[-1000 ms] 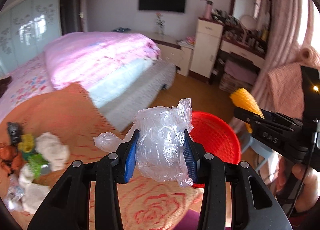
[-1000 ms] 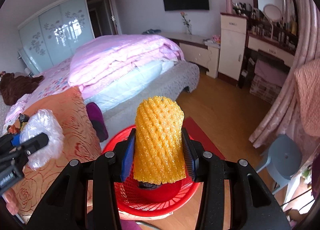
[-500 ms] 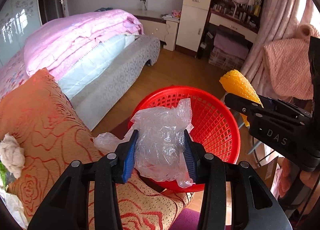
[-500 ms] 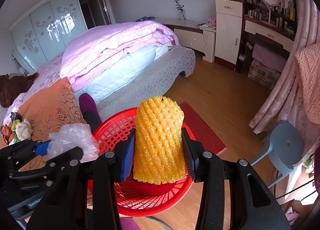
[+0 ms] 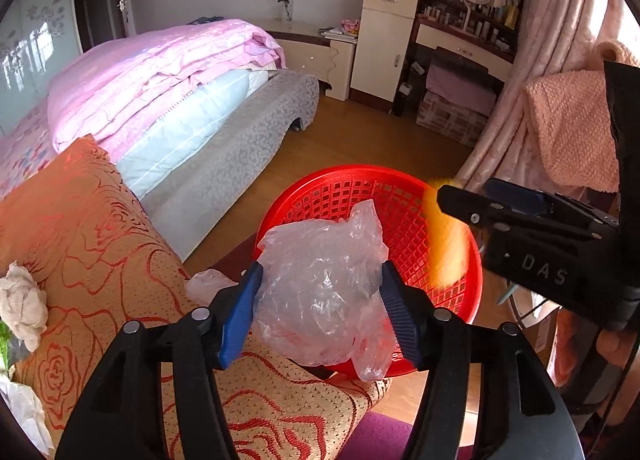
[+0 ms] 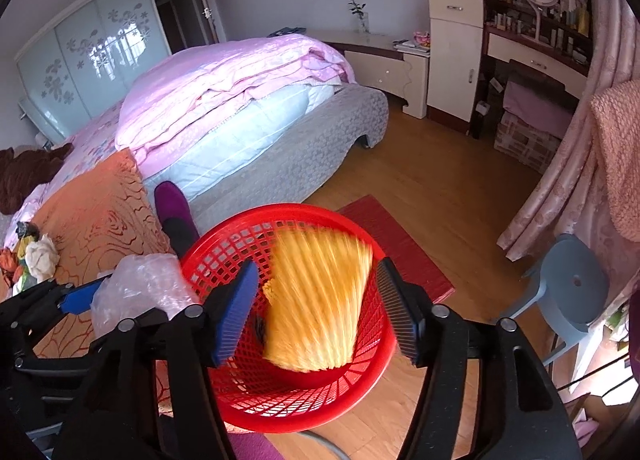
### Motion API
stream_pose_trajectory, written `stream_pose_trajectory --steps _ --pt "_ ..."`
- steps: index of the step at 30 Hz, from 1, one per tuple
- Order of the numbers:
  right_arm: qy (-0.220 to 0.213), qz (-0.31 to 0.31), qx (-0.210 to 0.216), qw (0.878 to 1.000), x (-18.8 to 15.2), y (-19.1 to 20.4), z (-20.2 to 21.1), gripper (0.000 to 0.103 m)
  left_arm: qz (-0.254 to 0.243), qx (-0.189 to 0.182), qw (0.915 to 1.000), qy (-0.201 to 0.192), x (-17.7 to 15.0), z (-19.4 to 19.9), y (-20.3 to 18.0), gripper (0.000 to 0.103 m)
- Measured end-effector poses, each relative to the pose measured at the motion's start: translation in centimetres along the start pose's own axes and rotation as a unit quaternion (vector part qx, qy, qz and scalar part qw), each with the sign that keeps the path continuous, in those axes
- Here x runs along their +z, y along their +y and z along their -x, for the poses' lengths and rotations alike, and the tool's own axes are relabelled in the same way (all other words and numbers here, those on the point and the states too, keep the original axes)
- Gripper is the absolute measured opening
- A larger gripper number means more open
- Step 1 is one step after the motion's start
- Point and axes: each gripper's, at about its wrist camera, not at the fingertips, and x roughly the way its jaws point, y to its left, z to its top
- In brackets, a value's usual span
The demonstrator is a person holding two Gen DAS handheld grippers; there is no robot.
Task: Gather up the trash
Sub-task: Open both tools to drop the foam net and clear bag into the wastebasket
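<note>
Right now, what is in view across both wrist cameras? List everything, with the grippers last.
Round red plastic mesh basket: one, red, on the floor below both grippers.
Yellow foam fruit net: one, yellow, motion-blurred, over the basket between the right pads, clear of both.
Crumpled clear plastic bag: one, clear, between the left pads.
Orange rose-patterned cover: one, orange, beside the basket.
Small pile of leftover scraps: several, mixed colours, on the cover.
Pink quilt: one, on the bed.
Grey plastic stool: one, by the curtain.
Left gripper: jaws opening.
Right gripper: jaws opening.
</note>
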Motion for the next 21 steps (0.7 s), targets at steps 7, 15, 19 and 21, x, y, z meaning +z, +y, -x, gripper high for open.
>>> stream_pose_trajectory --steps 7,15,19,21 --pt "-0.009 -0.005 -0.002 1.0 0.2 -0.2 0.5 0.061 0.002 -0.003 1.0 -0.003 0.2 0.0 -0.2 0.068" --pt "-0.028 -0.013 -0.004 1.0 0.6 -0.7 1.7 0.061 0.02 -0.003 0.9998 -0.009 0.3 0.6 0.4 0.072" --pt "-0.031 -0.012 -0.002 0.999 0.5 -0.5 1.9 0.061 0.031 0.001 0.9993 -0.02 0.3 1.6 1.0 0.076" --pt "-0.033 -0.009 -0.001 0.999 0.5 -0.3 1.9 0.061 0.034 0.005 0.999 -0.028 0.3 2.2 1.2 0.076"
